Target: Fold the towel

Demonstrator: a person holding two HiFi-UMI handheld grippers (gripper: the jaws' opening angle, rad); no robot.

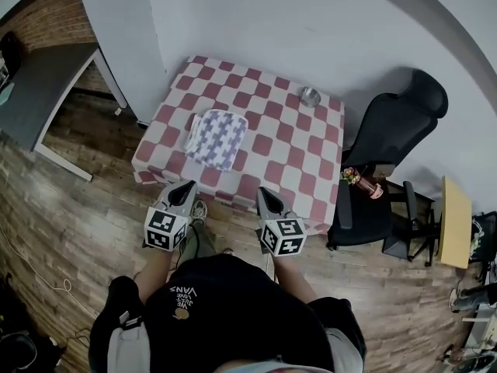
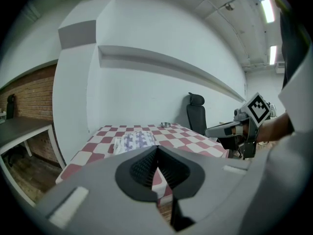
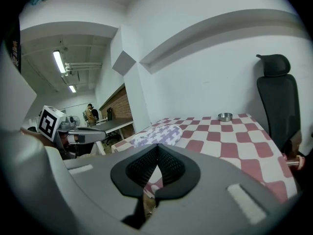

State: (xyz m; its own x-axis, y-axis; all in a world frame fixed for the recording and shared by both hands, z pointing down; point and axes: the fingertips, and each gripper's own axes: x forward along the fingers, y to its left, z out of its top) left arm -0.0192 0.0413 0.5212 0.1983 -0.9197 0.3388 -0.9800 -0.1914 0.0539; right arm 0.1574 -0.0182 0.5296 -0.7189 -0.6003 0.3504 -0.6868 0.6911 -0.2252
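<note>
Left gripper [image 1: 186, 186] and right gripper [image 1: 265, 194] are hovering, jaws closed and empty, near the towel [image 1: 217, 138] on the table [image 1: 307, 158].

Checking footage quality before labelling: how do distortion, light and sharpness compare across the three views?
Head view: fisheye bends the walls, light is even, the towel sharp. Left gripper view: dark vignette, ceiling lamps at upper right. Right gripper view: same vignette, ceiling lamps at upper left, tablecloth checks clear.
</note>
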